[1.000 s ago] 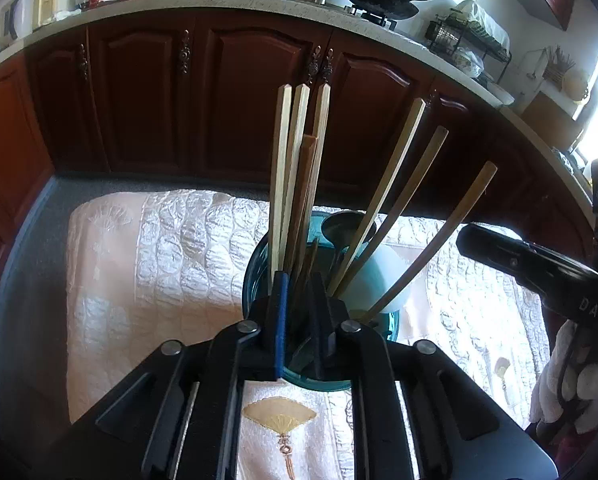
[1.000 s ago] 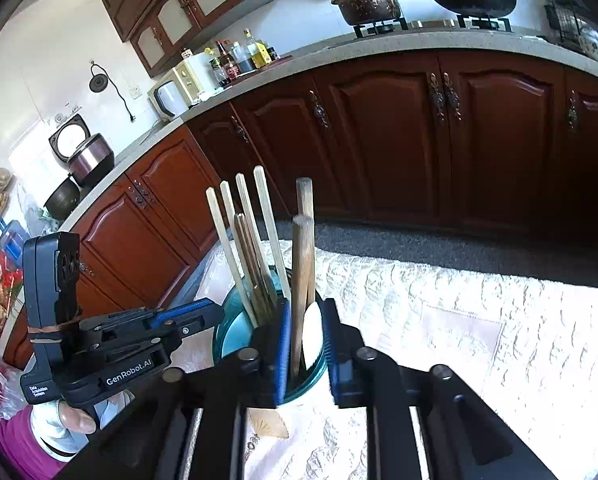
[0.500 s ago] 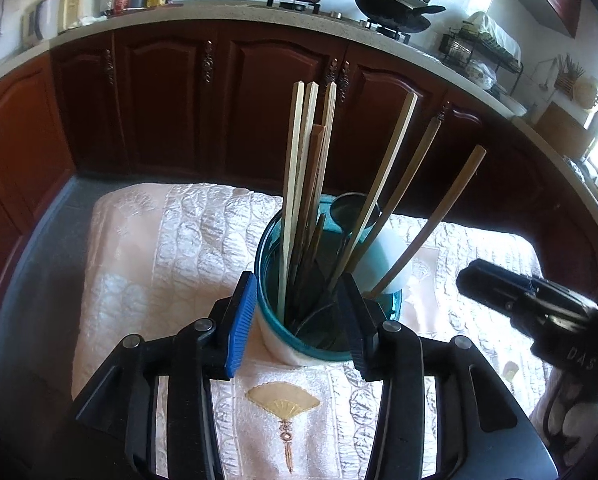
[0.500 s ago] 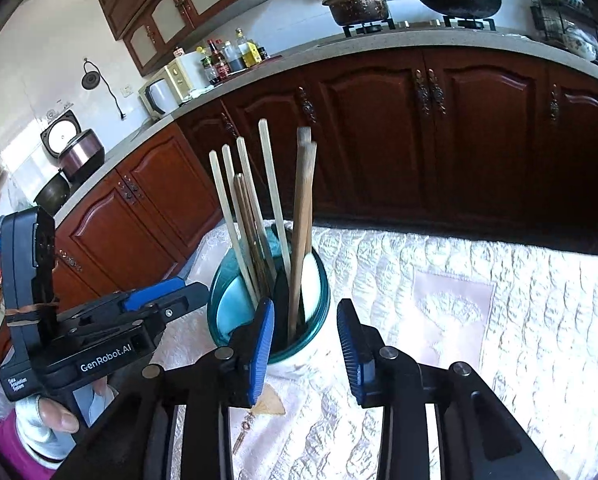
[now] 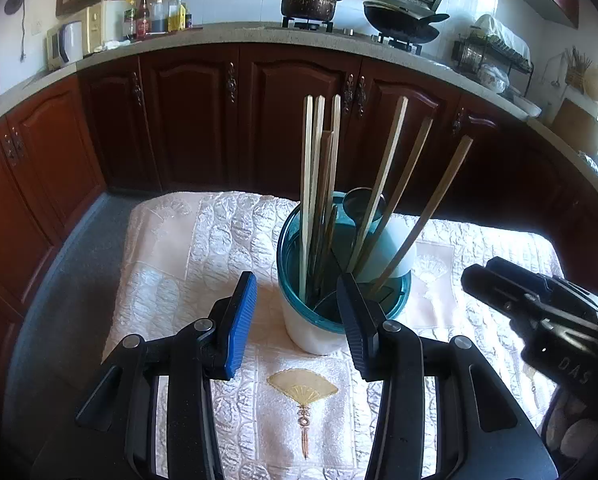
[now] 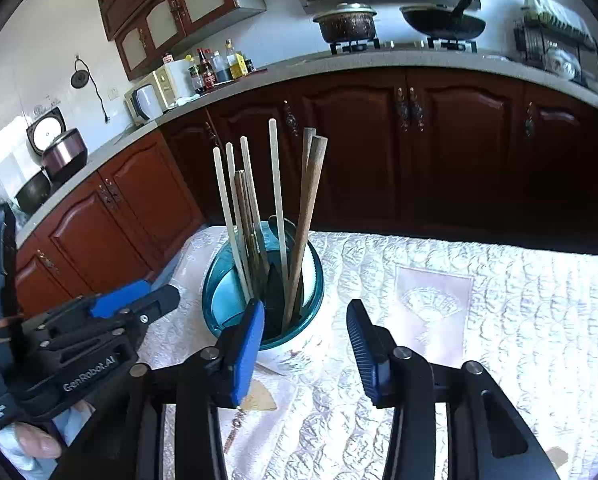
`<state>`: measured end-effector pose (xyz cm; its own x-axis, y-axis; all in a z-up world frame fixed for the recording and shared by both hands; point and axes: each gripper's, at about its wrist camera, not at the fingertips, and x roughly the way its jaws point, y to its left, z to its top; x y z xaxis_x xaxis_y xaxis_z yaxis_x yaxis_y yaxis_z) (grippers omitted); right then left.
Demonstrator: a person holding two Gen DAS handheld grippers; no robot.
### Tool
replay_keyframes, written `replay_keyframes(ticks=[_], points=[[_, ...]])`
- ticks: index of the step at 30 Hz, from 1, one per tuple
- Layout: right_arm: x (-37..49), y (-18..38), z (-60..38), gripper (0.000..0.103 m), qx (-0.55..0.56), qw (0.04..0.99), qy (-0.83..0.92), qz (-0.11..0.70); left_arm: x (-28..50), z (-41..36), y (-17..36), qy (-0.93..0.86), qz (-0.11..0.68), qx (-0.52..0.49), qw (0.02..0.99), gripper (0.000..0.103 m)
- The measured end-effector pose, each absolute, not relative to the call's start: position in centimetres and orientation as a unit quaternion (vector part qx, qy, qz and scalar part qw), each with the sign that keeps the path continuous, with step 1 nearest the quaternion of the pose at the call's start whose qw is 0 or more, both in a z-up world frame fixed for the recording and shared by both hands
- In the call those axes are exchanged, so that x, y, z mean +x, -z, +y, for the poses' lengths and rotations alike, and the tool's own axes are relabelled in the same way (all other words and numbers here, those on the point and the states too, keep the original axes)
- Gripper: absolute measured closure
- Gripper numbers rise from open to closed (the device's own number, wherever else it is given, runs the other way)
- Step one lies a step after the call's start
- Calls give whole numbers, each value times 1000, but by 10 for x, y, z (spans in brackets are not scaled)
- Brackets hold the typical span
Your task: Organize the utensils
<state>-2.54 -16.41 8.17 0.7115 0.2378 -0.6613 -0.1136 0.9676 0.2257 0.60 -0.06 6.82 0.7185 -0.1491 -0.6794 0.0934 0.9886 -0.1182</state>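
holder stands upright mid-cloth, chopsticks and spoon inside. left hand-held gripper wide open, empty, holder at its 12 o'clock. right hand-held gripper wide open, empty, holder at its 11 o'clock. judgement: loading looks done. withdraw both straight back and low, fingers clear of leaning sticks, so the holder is not tipped.

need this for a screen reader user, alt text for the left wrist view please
The open left claw sits just short of a teal utensil holder packed with upright chopsticks, on a white quilted cloth. The right claw is at the right edge.
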Motion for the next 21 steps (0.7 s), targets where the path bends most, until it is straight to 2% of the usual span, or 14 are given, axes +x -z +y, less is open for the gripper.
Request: replay_keyframes(ticks=[21], points=[[-41,-93,-161,58,71,931,-86,348,-24,-9,-86,21,327,11,945,62]])
